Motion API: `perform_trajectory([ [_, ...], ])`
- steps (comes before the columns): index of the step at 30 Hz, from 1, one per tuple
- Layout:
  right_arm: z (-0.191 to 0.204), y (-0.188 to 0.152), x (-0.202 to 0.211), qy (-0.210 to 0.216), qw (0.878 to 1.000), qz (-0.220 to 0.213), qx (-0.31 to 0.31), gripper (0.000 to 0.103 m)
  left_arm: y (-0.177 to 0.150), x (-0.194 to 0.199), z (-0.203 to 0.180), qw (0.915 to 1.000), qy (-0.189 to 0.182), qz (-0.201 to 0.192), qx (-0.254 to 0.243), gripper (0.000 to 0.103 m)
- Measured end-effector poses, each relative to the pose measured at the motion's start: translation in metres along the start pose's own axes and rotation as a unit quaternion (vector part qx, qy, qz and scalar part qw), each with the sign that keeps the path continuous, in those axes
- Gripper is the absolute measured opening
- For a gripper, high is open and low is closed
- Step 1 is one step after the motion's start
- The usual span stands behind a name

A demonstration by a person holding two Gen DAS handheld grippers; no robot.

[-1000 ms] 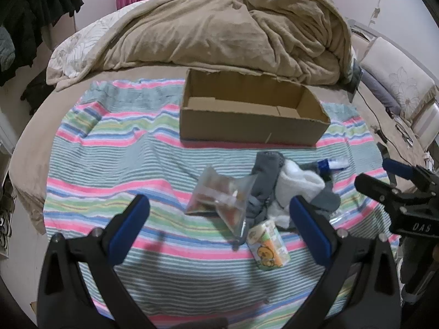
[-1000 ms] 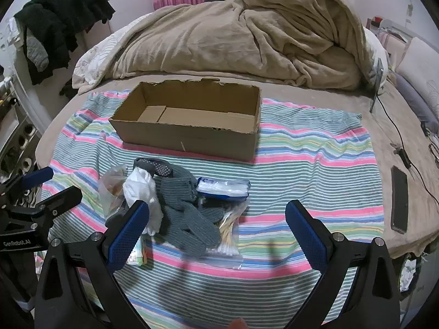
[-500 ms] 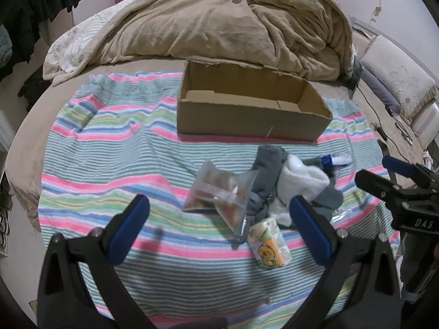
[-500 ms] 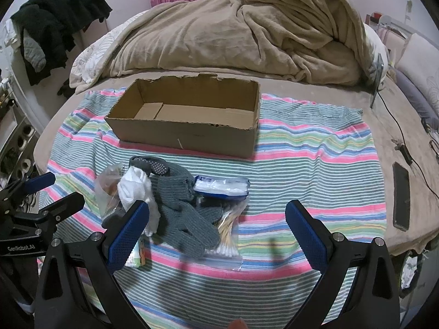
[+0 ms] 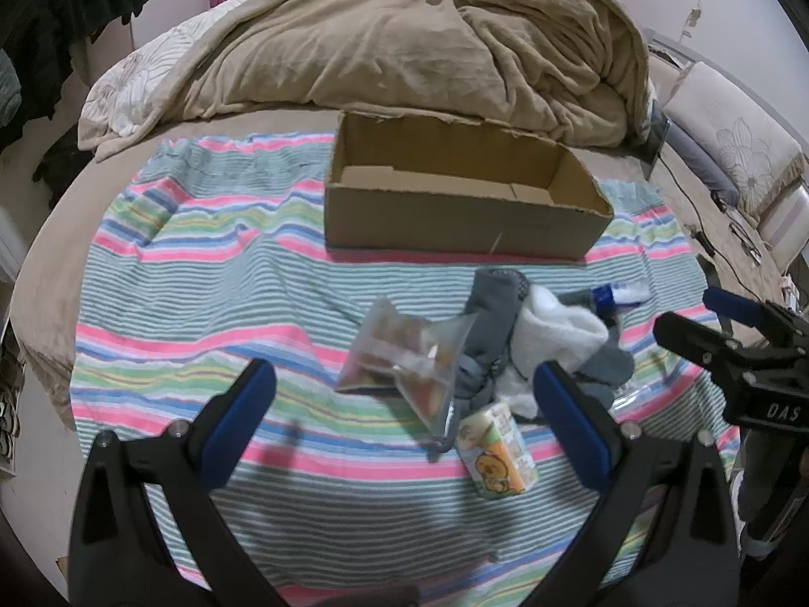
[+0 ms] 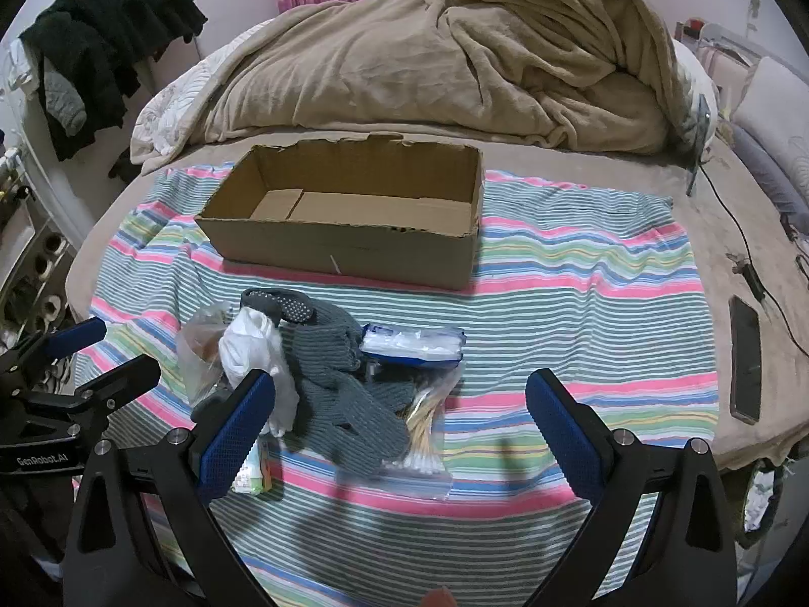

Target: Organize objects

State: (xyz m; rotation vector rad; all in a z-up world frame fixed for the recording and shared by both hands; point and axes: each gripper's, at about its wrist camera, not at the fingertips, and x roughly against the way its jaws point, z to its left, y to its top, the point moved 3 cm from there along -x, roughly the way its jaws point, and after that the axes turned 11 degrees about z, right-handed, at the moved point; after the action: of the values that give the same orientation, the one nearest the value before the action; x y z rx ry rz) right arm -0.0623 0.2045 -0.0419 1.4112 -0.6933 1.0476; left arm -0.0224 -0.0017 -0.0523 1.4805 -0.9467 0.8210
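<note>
An open, empty cardboard box (image 5: 465, 212) (image 6: 349, 243) sits on a striped cloth. In front of it lies a pile: a clear bag of snacks (image 5: 404, 359) (image 6: 199, 349), grey knit gloves (image 6: 344, 384) (image 5: 485, 313), a white sock (image 5: 556, 334) (image 6: 258, 349), a blue-and-white pack (image 6: 412, 344) (image 5: 622, 296), a bag of cotton swabs (image 6: 424, 425) and a small juice carton (image 5: 498, 458) (image 6: 253, 470). My left gripper (image 5: 399, 425) hovers open just short of the pile. My right gripper (image 6: 399, 430) hovers open over the gloves and swabs. Neither holds anything.
A rumpled beige duvet (image 5: 404, 40) fills the bed behind the box. A dark phone (image 6: 744, 359) and cables (image 6: 743, 237) lie at the right edge of the bed. Dark clothes (image 6: 106, 45) hang at the left. Bare striped cloth (image 5: 192, 303) spreads left of the pile.
Both grippers have edged slightly forward toward the pile and box; the box sits a little lower and larger in both views. Nothing was grasped or moved.
</note>
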Motion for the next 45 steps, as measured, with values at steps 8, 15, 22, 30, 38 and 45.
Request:
perform_trajectory([
  [8,0.000,0.001,0.000,0.009,1.000,0.000,-0.004,0.101,0.001,0.001,-0.001,1.0000,-0.004,-0.001,-0.003,0.103],
  [15,0.000,0.002,0.001,0.010,1.000,0.000,-0.005,0.101,0.001,0.001,0.000,1.0000,-0.006,-0.003,-0.004,0.103],
  [22,0.000,0.002,0.001,0.010,1.000,0.000,-0.005,0.101,0.001,0.000,-0.001,0.9999,-0.004,-0.005,-0.008,0.103],
  [30,0.000,0.003,-0.001,0.009,1.000,0.002,-0.006,0.101,0.002,-0.005,0.000,1.0000,-0.006,0.000,-0.006,0.103],
  [38,-0.007,0.008,-0.010,0.011,1.000,0.011,-0.015,0.101,0.003,-0.021,0.004,0.9999,-0.009,0.015,-0.002,0.103],
  [45,-0.012,0.011,-0.023,0.010,0.999,0.022,-0.022,0.101,0.005,-0.037,0.007,0.9996,-0.013,0.026,-0.002,0.103],
])
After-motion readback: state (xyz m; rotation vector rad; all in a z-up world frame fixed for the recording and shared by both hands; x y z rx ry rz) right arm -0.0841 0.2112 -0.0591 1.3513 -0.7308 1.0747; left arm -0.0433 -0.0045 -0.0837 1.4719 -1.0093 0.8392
